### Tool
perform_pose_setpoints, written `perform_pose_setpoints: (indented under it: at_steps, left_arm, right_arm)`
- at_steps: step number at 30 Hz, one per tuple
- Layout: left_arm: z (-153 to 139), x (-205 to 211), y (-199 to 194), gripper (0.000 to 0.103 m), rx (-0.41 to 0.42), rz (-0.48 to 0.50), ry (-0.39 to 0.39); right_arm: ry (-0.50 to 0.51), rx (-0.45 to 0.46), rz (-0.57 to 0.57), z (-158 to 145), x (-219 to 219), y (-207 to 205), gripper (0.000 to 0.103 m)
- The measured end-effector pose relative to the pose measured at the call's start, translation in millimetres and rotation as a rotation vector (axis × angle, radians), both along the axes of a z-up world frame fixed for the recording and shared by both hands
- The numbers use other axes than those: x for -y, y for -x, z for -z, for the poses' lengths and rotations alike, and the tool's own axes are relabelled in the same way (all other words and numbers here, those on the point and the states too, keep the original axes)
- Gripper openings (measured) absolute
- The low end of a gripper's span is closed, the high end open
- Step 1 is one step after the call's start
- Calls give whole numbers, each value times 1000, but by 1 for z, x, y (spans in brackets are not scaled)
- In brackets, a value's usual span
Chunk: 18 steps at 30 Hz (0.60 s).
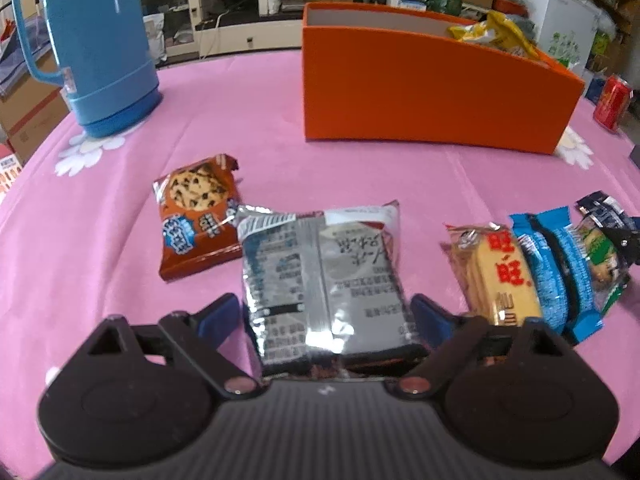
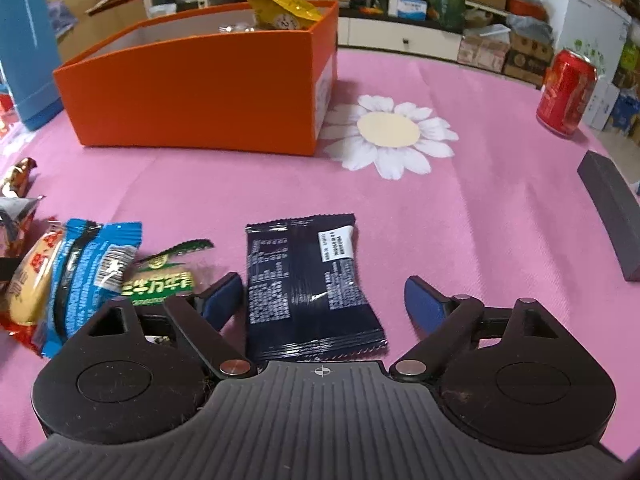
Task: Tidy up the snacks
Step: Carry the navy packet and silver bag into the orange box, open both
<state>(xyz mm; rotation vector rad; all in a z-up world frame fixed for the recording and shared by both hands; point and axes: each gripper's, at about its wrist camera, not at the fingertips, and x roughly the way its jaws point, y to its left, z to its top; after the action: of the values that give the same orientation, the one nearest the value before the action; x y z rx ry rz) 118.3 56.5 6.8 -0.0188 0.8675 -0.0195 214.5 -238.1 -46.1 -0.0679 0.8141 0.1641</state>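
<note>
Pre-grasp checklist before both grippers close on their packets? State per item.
1. Left gripper open around the silver foil snack packet: ok, a finger on each side.
2. Right gripper open around the dark navy wrapper: ok, though the wrapper sits nearer the left finger.
3. Finger contact with either packet: cannot tell.
4. Neighbours clear: not ok on the right, where the green-labelled cracker pack crowds the left finger.
5. Orange cardboard box open-topped, with room: ok; one yellow bag inside.
6. Red soda can off the path: ok.
</note>
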Motion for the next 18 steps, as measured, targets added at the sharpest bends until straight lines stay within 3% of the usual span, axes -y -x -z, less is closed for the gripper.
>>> perform_pose_setpoints:
  at_steps: [1, 2, 9, 14, 18]
  left_arm:
    - [-2, -1, 2, 62, 11, 15, 0]
    - [-4, -3, 2, 60, 10, 21, 7]
    - [-28, -25, 18, 59, 38, -16, 177]
    - [-55, -17, 14, 59, 88, -11, 192]
    - [-84, -7, -15, 59, 132, 4, 174]
  right_arm:
    - [2, 7, -5, -1, 0, 2, 49]
    - [-2, 14, -8, -3, 0, 2, 38]
    - [-135, 26, 64, -16, 26, 19, 34]
    - [-274, 62, 116, -28, 44, 30, 34]
    - [-326, 106, 94, -44, 35, 24, 34]
